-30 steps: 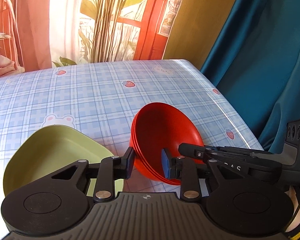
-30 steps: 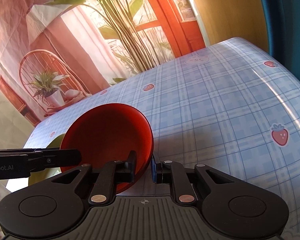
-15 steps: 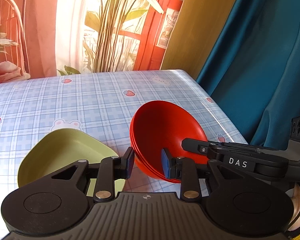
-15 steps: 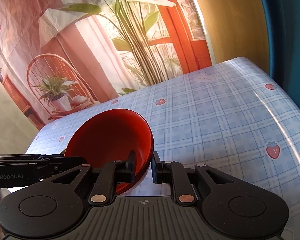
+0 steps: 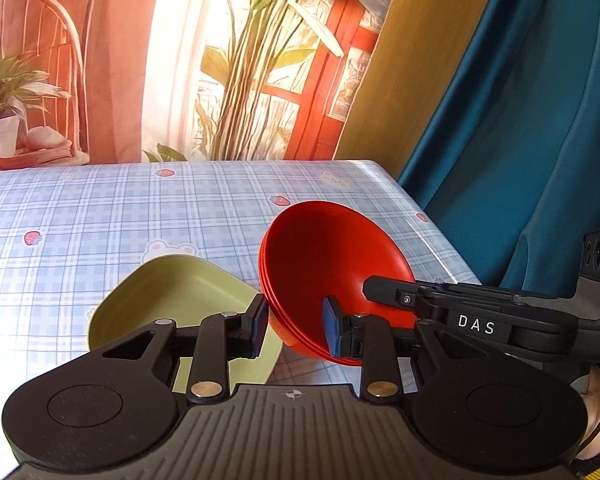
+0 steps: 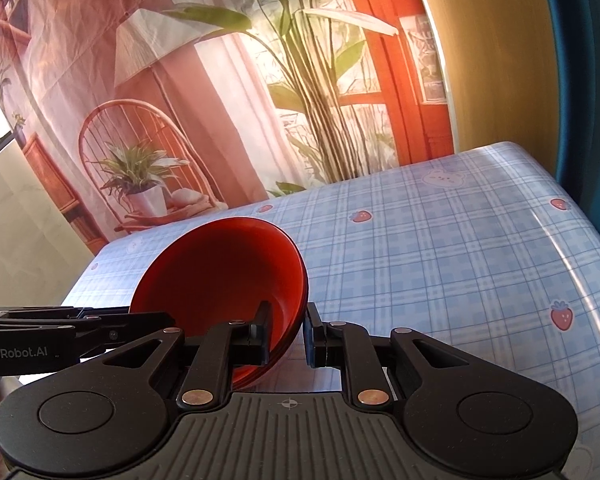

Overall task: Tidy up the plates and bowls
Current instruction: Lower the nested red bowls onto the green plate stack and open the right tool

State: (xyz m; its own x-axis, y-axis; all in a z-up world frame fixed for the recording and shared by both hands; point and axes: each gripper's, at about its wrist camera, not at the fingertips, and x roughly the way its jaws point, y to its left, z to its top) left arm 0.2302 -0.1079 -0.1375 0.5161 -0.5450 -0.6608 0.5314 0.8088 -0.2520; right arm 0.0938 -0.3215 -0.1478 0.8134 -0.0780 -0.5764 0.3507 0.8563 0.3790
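A stack of red bowls [image 5: 332, 264] hangs tilted above the blue checked table [image 5: 140, 208], its hollow facing the far side. My left gripper [image 5: 296, 322] is shut on the stack's near rim, with the blue pad inside the bowl and the other pad outside. My right gripper [image 6: 286, 336] is shut on the rim of the same red bowls [image 6: 220, 272], and its arm [image 5: 476, 320] reaches in from the right. A pale green plate [image 5: 172, 292] lies on the table left of the bowls, partly hidden by my left finger.
The table's right edge [image 5: 440, 236] drops off toward a teal curtain [image 5: 520, 140]. A printed backdrop with a plant and a chair [image 6: 140, 140] hangs behind the table. The cloth's right half [image 6: 460, 260] carries only strawberry prints.
Both grippers have risen with the red bowls held between them. The table looks farther below, and the green plate has stayed on it and shifted right in the left wrist view.
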